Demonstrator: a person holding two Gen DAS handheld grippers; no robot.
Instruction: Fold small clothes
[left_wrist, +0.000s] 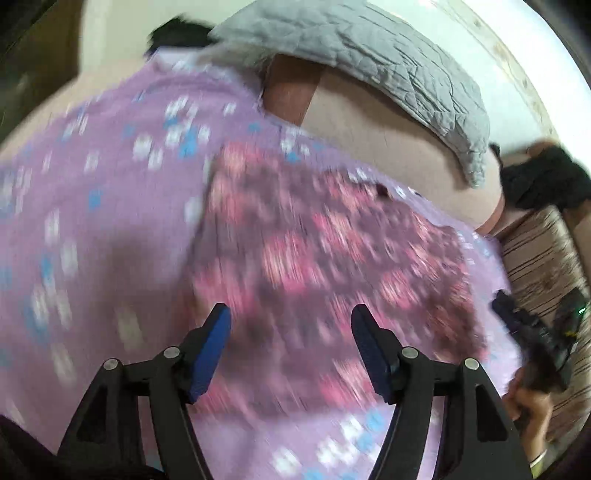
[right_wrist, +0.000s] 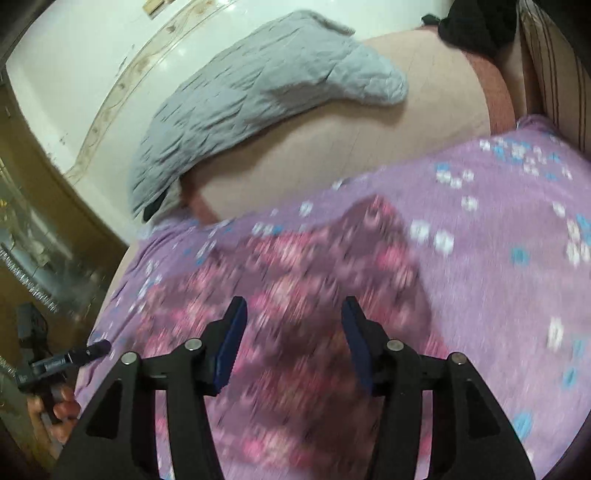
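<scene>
A small dark garment with pink flowers (left_wrist: 317, 251) lies spread on a lilac sheet with white and blue flowers (left_wrist: 110, 192). It also shows in the right wrist view (right_wrist: 295, 273), on the same sheet (right_wrist: 498, 258). My left gripper (left_wrist: 291, 325) is open and empty, above the garment's near part. My right gripper (right_wrist: 291, 314) is open and empty, also above the garment. Both views are motion-blurred. The right gripper shows at the right edge of the left wrist view (left_wrist: 532, 343), and the left gripper at the left edge of the right wrist view (right_wrist: 74, 354).
A grey quilted blanket (left_wrist: 369, 62) lies at the far side on a beige mattress (left_wrist: 388, 140); it also shows in the right wrist view (right_wrist: 251, 88). A dark cloth (left_wrist: 543, 177) lies by a striped cushion (left_wrist: 543, 258). White floor (right_wrist: 92, 55) lies beyond the bed.
</scene>
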